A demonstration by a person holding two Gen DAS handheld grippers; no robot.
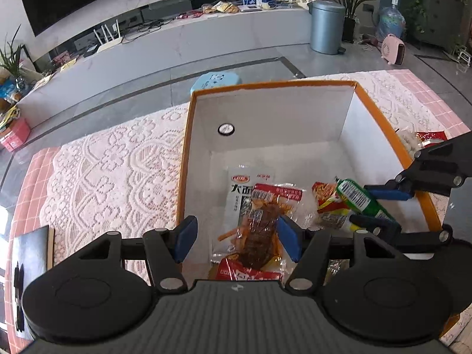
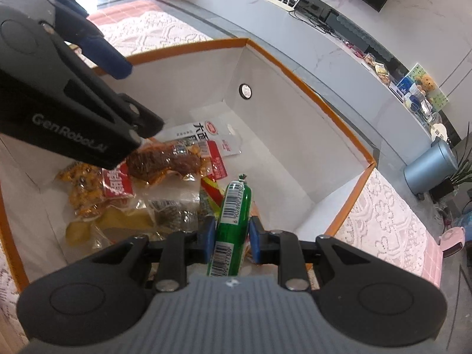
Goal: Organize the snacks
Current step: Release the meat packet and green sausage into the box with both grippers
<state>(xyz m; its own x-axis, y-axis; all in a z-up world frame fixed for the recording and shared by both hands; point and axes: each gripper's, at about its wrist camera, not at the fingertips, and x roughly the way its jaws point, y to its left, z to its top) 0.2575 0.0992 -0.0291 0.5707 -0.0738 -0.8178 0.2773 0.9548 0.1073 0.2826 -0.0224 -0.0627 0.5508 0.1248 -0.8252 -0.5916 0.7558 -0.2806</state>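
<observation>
An orange-rimmed white box [image 1: 265, 86] [image 2: 295, 70] stands on the lace cloth and holds several snack packets. A brown meat packet [image 1: 259, 236] [image 2: 162, 160] lies on top of a white packet [image 1: 239, 188] [image 2: 206, 131]. My left gripper [image 1: 237, 240] [image 2: 129, 94] hangs open over the box, its blue pads either side of the meat packet's outline but well above it. My right gripper [image 2: 231, 237] [image 1: 374, 208] is shut on a green sausage stick [image 2: 234, 209] [image 1: 358, 197], held tilted inside the box's right side above red and yellow packets [image 2: 118, 185].
The box sits on a pink table with a white lace cloth [image 1: 118, 162]. More snack packets [image 1: 424, 139] lie outside the box's right wall. A black booklet [image 1: 31, 253] lies at the table's left. On the floor beyond are a blue stool [image 1: 215, 80] and a grey bin [image 1: 326, 26].
</observation>
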